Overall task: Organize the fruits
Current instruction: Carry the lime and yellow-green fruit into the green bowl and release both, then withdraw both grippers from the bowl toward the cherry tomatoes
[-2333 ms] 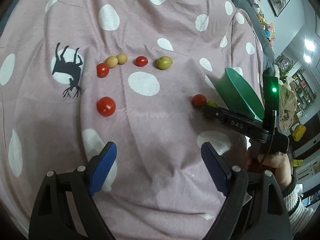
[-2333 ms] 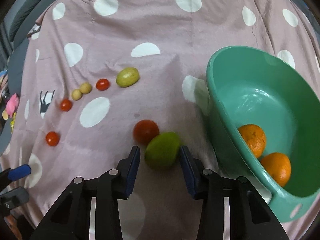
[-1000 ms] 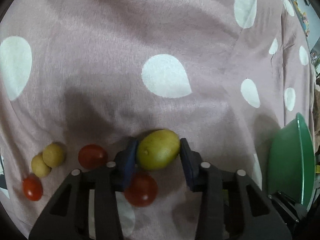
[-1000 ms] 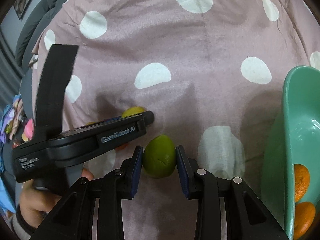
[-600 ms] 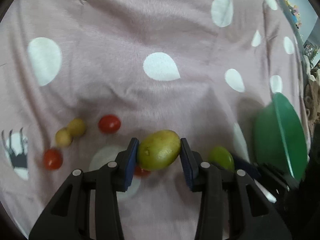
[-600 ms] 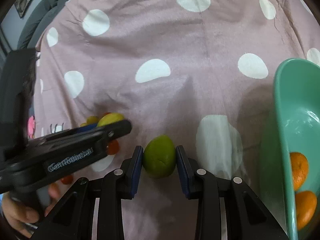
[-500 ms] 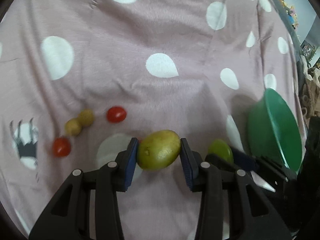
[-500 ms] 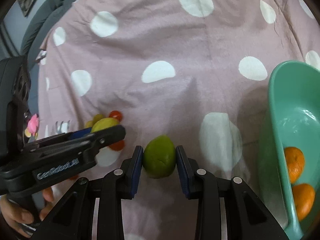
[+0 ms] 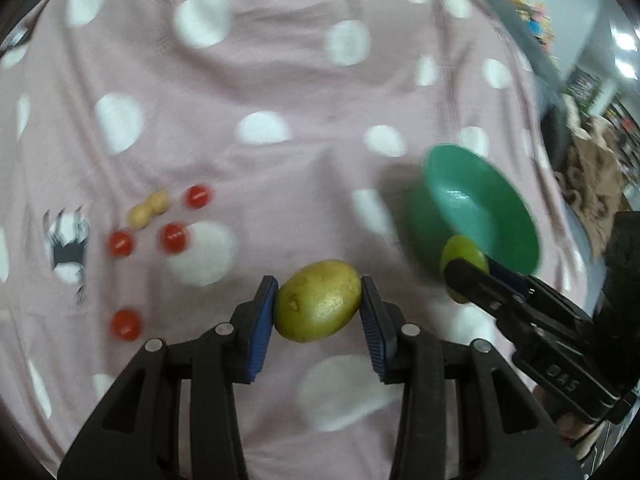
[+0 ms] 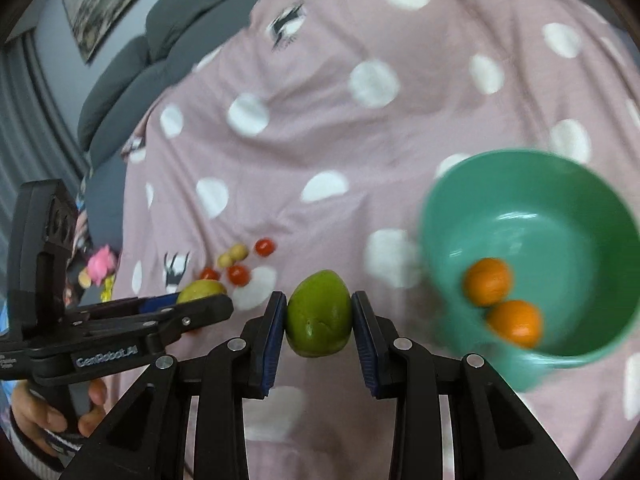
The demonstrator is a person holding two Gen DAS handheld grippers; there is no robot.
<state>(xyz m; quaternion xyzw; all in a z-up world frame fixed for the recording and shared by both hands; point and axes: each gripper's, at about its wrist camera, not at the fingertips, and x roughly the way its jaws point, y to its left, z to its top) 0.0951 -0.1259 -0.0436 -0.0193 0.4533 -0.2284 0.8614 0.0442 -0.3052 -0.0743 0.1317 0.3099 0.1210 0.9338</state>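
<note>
My left gripper (image 9: pixel 319 302) is shut on a yellow-green fruit (image 9: pixel 319 301), held above the pink spotted cloth (image 9: pixel 280 92). My right gripper (image 10: pixel 319 315) is shut on a green fruit (image 10: pixel 319 314), also off the cloth. The green bowl (image 10: pixel 580 200) lies to the right with two oranges (image 10: pixel 488 282) inside. In the left wrist view the bowl (image 9: pixel 480 204) sits at right, and the right gripper's fruit (image 9: pixel 464 256) hangs in front of its near rim. Several red tomatoes (image 9: pixel 174 237) and two small yellow fruits (image 9: pixel 149 208) lie on the cloth at left.
A hand (image 10: pixel 48 416) holds the left gripper's handle at the lower left of the right wrist view. Grey cushions (image 10: pixel 132 64) border the cloth's far edge. Small toys (image 10: pixel 100 266) lie beyond the cloth's left edge. A cluttered room shows at right (image 9: pixel 592 120).
Both grippers have lifted off the cloth with their fruits and moved toward the bowl, which now shows more fully in both views. The tomatoes have dropped further away.
</note>
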